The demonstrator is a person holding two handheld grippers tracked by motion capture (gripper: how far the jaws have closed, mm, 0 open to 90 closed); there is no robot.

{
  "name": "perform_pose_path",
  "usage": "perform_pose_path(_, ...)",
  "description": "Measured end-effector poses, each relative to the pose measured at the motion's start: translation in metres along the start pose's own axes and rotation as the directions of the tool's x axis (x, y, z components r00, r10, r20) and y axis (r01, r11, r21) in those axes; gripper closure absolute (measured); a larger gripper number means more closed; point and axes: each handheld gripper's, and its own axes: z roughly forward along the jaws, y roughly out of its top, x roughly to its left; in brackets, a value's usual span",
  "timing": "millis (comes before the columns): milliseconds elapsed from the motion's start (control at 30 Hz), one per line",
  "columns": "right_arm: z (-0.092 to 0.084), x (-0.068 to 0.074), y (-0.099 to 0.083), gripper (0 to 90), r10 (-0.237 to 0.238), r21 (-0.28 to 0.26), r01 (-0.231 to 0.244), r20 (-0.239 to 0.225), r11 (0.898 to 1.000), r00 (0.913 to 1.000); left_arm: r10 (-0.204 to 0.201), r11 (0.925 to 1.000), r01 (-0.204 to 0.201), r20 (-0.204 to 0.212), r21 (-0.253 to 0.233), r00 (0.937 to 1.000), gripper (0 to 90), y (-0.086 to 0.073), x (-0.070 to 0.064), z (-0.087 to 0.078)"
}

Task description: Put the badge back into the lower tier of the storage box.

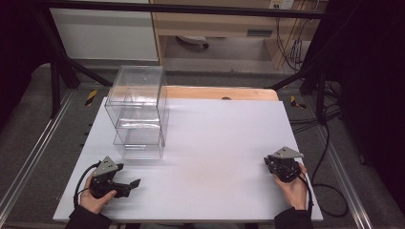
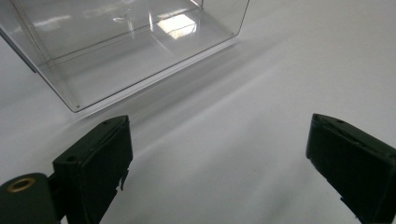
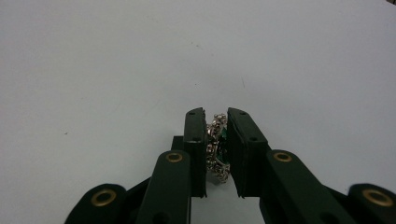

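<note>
Right gripper view: right gripper (image 3: 216, 154) clenched on small jewelled piece (image 3: 217, 147), silver setting, green stone, pinched edge-on between pads. Risk, by judgement: grip narrow, piece could twist or pop out on lift, skitter across white table (image 1: 215, 143). Left gripper (image 2: 219, 163) released, nothing between jaws, clear drawer box (image 2: 130, 51) just ahead of it. Count: one jewelled piece, one box, two grippers.

The table top (image 1: 215, 143) was plain white; on it the drawer box (image 1: 138, 112) was clear and colourless; the jewel (image 3: 217, 149) was silver with green, between the black right gripper (image 3: 217, 116).
</note>
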Motion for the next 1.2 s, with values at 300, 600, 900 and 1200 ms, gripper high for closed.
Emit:
perform_pose_path(300,-0.006,-0.004,0.000,83.2,0.025,-0.009,-0.024,0.030,1.000,0.9993,-0.002,1.0000,0.002,0.000,-0.001,1.0000,6.5,0.000,0.000,0.000)
perform_pose_path(600,-0.008,-0.006,-0.001,84.6,0.032,-0.008,-0.032,0.026,0.999,0.9991,-0.001,1.0000,0.001,0.001,-0.001,1.0000,6.5,0.000,0.000,0.000)
perform_pose_path(900,-0.011,-0.011,-0.003,86.7,0.047,-0.001,-0.047,0.039,0.999,0.9981,-0.001,1.0000,0.001,0.000,-0.001,1.0000,6.6,0.000,0.000,0.000)
perform_pose_path(1200,-0.015,-0.011,-0.002,87.0,0.054,-0.013,-0.054,0.031,0.998,0.9981,-0.003,1.0000,0.003,0.001,-0.003,1.0000,6.6,0.000,0.000,0.000)
